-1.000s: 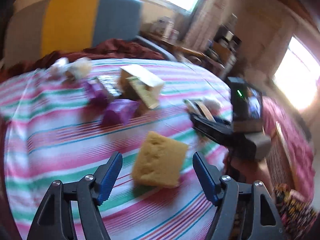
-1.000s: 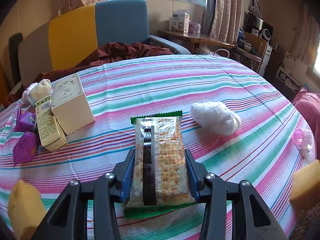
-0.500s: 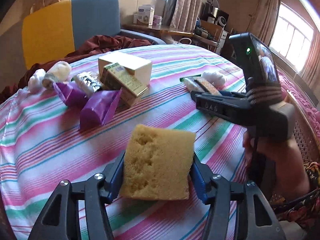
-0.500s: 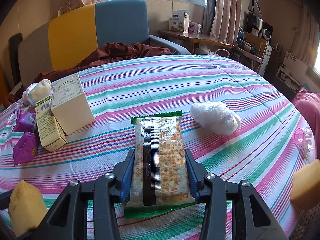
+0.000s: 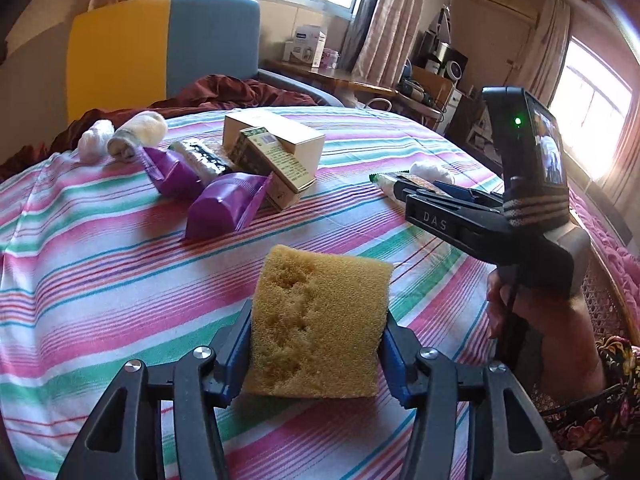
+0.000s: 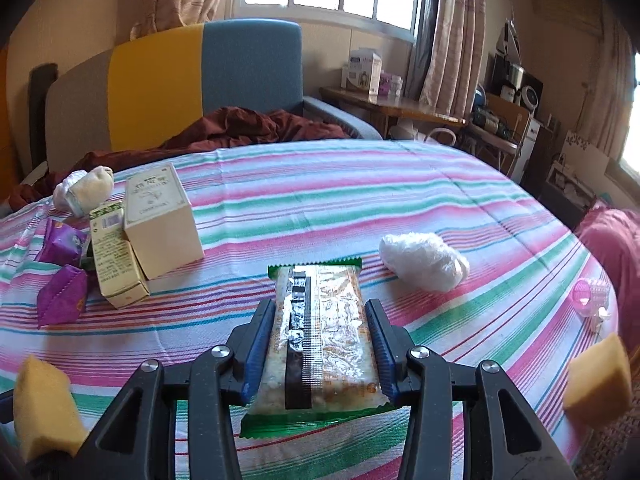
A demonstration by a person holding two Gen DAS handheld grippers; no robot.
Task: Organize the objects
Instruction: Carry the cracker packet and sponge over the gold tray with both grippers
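A yellow sponge (image 5: 320, 320) stands between the blue pads of my left gripper (image 5: 318, 310). Its jaws are closing and the pads press into the sponge's sides just above the striped tablecloth (image 5: 100, 280). The same sponge (image 6: 40, 404) shows at the lower left of the right wrist view. My right gripper (image 6: 319, 304) is shut on a green-edged cracker packet (image 6: 320, 340) that lies flat on the cloth. In the left wrist view that right gripper (image 5: 420, 192) reaches in from the right, held by a hand (image 5: 540, 320).
A cream box (image 6: 160, 220), a green-gold carton (image 6: 116, 256), two purple pouches (image 5: 224, 208) and white rolls (image 5: 136, 136) cluster at the far left. A white bag (image 6: 424, 260), a pink roller (image 6: 592, 296) and a second sponge (image 6: 596, 376) lie to the right. A yellow and blue chair (image 6: 200, 76) stands behind the table.
My left gripper's jaws went from wide apart around the sponge to pressing on its sides. The right gripper and its cracker packet have stayed put.
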